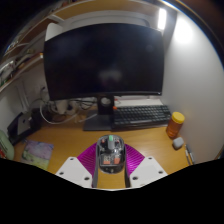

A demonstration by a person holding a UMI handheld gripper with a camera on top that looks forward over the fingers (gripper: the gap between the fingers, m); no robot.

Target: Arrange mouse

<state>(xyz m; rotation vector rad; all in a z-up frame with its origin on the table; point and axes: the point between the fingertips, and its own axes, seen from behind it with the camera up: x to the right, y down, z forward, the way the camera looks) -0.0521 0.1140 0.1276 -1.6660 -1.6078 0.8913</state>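
Observation:
A clear-shelled mouse with visible electronics inside sits between my gripper's two fingers. The magenta pads press against both its sides, and the mouse is held above the wooden desk. The gripper is shut on the mouse. Ahead stand a black monitor on its stand and a black keyboard to the right of the stand.
An orange bottle stands right of the keyboard, with a small grey object near it. A patterned pad lies on the desk at left. Cables and dark items sit by the left wall.

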